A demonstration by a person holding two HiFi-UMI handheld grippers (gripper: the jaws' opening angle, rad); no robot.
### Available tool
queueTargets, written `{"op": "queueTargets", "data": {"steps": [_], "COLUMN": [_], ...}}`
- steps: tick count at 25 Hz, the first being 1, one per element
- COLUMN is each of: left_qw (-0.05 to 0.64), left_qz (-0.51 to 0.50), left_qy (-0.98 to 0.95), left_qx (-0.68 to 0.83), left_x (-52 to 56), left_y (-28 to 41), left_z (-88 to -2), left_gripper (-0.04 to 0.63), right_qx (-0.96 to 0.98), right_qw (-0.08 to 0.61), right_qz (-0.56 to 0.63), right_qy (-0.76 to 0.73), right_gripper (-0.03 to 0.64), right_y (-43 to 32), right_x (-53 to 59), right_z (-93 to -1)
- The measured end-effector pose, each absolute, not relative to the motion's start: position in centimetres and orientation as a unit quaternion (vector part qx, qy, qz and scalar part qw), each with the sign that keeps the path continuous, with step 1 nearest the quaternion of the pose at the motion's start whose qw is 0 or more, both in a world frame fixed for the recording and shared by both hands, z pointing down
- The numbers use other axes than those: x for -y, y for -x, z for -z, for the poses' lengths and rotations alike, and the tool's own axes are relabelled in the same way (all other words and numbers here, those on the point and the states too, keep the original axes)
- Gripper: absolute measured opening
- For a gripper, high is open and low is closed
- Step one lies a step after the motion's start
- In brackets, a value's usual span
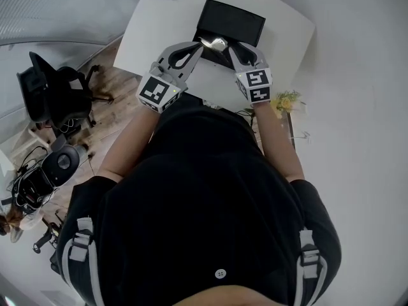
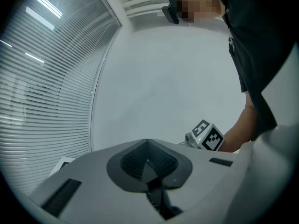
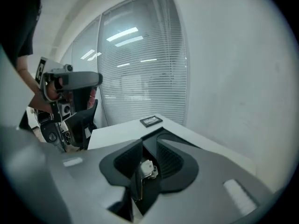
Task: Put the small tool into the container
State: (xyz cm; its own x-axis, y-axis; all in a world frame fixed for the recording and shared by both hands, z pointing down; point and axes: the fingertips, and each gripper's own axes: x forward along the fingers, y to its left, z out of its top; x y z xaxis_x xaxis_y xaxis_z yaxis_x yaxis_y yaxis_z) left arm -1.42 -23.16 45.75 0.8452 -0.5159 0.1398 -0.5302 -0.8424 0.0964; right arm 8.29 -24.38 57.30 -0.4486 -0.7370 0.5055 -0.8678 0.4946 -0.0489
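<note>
The person holds 2 grippers side by side over the far part of a white table point(image 1: 159, 24). Their tips point toward each other above the near edge of a black container point(image 1: 231, 19), which lies flat on the table. The right gripper point(image 1: 233, 48) has its jaws closed on the tool point(image 1: 215, 43), a small shiny metal piece. In the head view the tool hangs between the 2 gripper tips, over the container's near rim and above its floor. In the right gripper view the tool point(image 3: 147, 168) shows as a pale knob pinched between the ribbed pads, with a thin strip running down from it. The left gripper point(image 1: 199, 45) sits just beside the tool, and whether its tip touches it cannot be told. In the left gripper view, the left gripper point(image 2: 148, 161) has its jaws pressed together with nothing seen between them. It faces a plain wall point(image 2: 163, 78) with blinds point(image 2: 42, 78) at the left. The right gripper's marker cube point(image 2: 208, 136) shows behind the jaws. The right gripper point(image 3: 145, 164) looks along the table toward a small dark frame point(image 3: 151, 121) lying flat near the table's far edge. A black chair point(image 1: 54, 94) stands on the wood floor left of the table.
</note>
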Motion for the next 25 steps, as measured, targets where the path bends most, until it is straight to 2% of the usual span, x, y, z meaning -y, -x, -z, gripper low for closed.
{"op": "queueTargets", "data": {"steps": [12,20,25], "left_qw": [0.037,0.018,0.007], "left_qz": [-0.036,-0.028,-0.026], "left_qy": [-0.963,-0.965,-0.966], "left_qx": [0.265,0.261,0.257], "left_x": [20.9,19.6,19.0], "left_y": [-0.8,-2.5,-3.2], "left_z": [-41.2,-39.6,-38.9], "left_gripper": [0.008,0.008,0.008], "right_qx": [0.881,0.889,0.889], "right_qw": [0.077,0.034,0.013], "right_qz": [-0.055,-0.01,-0.005], "right_qy": [-0.464,-0.457,-0.459], "right_gripper": [0.09,0.017,0.011], "right_y": [-8.5,-9.0,-9.4], "right_x": [20.2,17.8,17.1], "right_z": [-43.9,-39.8,-38.4]}}
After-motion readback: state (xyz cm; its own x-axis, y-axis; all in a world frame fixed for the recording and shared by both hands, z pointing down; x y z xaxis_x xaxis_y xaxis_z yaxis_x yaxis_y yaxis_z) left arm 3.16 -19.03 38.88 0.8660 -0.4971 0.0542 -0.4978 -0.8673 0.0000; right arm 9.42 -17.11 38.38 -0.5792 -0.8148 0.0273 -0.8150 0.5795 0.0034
